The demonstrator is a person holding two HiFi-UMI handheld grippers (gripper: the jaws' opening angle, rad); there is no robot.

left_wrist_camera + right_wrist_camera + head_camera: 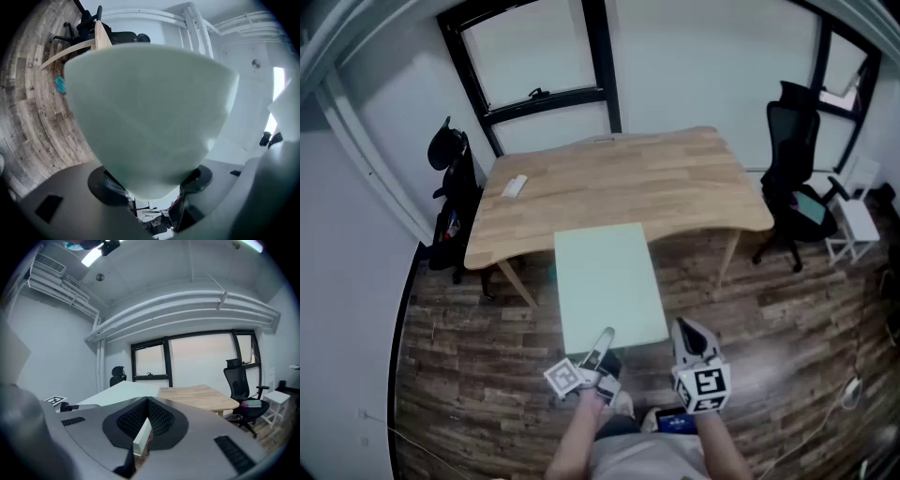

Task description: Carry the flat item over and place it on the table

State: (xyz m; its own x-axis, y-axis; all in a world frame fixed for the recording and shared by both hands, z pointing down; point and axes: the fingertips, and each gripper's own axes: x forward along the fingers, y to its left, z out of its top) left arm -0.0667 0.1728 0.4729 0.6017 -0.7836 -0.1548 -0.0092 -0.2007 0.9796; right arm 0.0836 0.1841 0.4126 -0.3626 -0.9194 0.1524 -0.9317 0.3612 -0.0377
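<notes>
A pale green flat board hangs level in the air in front of the person, carried by its near end. In the head view its far end covers the middle of the near edge of the wooden tabletop. Whether it touches the wood there cannot be told.

The left tongs meet the board's near edge close to its left corner. They are rolled onto their side, so the floor lies to the left in the left gripper view. In that view the board fills most of the picture and narrows down between the two pads. Both pads sit against it, and the jaws stand fairly wide around it.

The right tongs sit at the board's near right corner with their marker cube facing up. In the right gripper view a pale strip of the board's edge is pinched between the ribbed pads, and the jaws are drawn narrow onto it. The board's top stretches away to the left toward the tabletop.

A small white object lies near the tabletop's left edge. One black office chair stands off the left edge and another chair off the right edge. A black-framed window is behind the far edge.
</notes>
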